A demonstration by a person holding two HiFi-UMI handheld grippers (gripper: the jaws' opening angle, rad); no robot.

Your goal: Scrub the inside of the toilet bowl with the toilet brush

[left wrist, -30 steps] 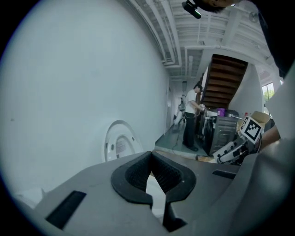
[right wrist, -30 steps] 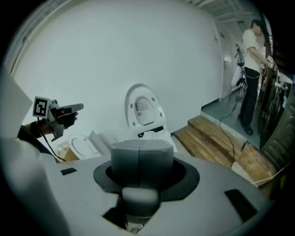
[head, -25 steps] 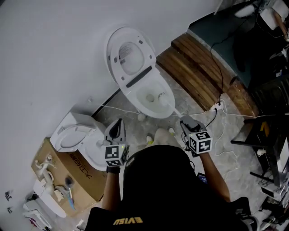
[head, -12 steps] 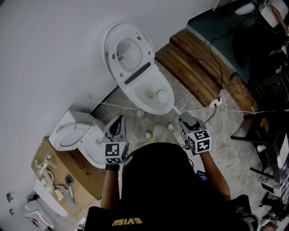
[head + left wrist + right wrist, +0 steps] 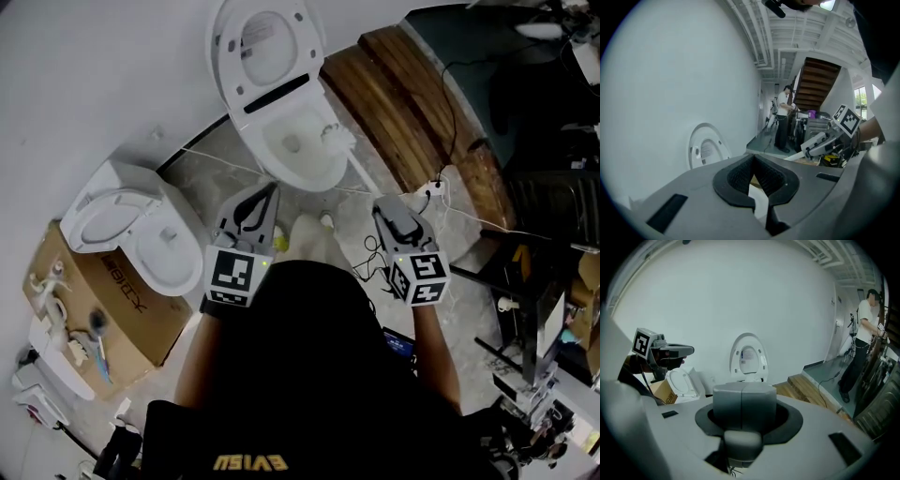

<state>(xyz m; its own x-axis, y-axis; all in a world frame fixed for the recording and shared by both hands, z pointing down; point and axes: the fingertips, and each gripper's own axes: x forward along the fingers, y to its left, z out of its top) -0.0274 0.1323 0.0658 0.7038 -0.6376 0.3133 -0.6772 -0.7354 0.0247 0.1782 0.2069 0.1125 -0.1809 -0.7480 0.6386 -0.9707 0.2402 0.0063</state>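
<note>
Looking down past the person's dark shirt, the head view takes in a grey marbled floor (image 5: pixel 216 173) against a plain white wall (image 5: pixel 94 84), with brown wooden steps (image 5: pixel 403 103) at the upper right and white cables (image 5: pixel 469 220) trailing across the floor on the right. A toilet bowl (image 5: pixel 309 180) stands at the top centre with its lid (image 5: pixel 265 42) raised, and a second toilet (image 5: pixel 131 234) sits on a cardboard box (image 5: pixel 112 300) at the left. A bystander (image 5: pixel 865 329) stands far off at the right of the right gripper view. The toilet brush (image 5: pixel 349 157) has its white head inside the bowl, by the right side, with its handle slanting down to the right gripper (image 5: pixel 384 206), which is clenched on it. The left gripper (image 5: pixel 272 192) is at centre left, above the floor and near the bowl, its tips meeting with nothing between them. Compared with a second ago, the bowl sits higher in the frame with its lid cut by the top edge, both grippers appear larger and higher, the second toilet has shifted up the left side, and the brush head remains in the bowl.
</note>
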